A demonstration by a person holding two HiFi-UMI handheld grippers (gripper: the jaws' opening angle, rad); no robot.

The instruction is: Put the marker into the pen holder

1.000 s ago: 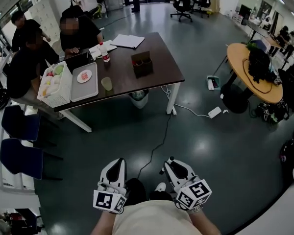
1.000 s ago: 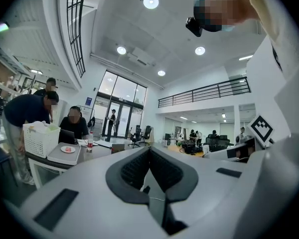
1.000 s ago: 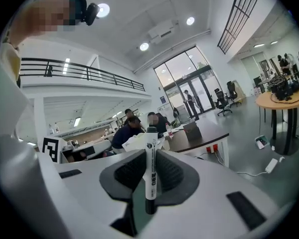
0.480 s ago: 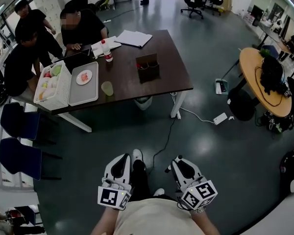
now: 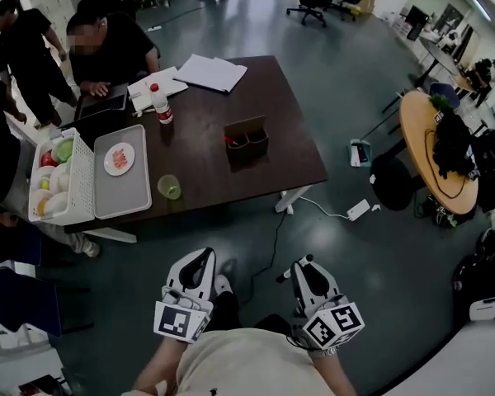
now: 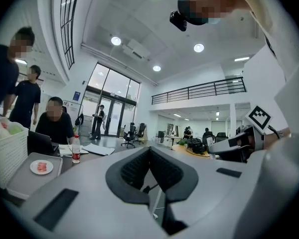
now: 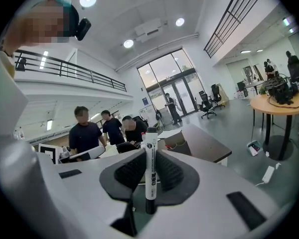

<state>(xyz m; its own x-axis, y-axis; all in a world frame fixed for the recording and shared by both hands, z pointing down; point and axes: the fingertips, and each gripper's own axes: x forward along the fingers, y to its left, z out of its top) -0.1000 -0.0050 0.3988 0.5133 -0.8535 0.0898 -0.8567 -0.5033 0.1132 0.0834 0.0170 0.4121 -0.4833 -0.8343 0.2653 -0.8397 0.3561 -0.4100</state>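
- Dark, glossy floor (image 5: 379, 246) spreads under me in a large open office, and the brown bench (image 5: 293, 151) stands well ahead of both my grippers.
- Near the middle of the bench sits the brown pen holder (image 5: 247, 135), upright, with a bit of red showing at its left side.
- To its left a green cup (image 5: 169, 187) stands near the front edge, beside a grey tray (image 5: 124, 190) that carries a small plate (image 5: 120, 158).
- A white basket (image 5: 74, 176) lies against the tray's left side, a red-capped bottle (image 5: 158, 104) stands further back, and papers (image 5: 210, 73) lie at the far edge.
- A person in black (image 5: 107, 48) sits at the far left corner.
- I hold my left gripper (image 5: 201, 258) low, close to my body; its fingers (image 6: 133, 169) are pressed together with nothing between them.
- My right gripper (image 5: 302, 266) is beside it, and its fingers (image 7: 170, 176) pinch the marker (image 7: 150, 168).
- The marker stands upright between the pads, white barrel with print, black cap on top, rising above the fingertips.
- It is well apart from the pen holder, over the floor rather than the bench.
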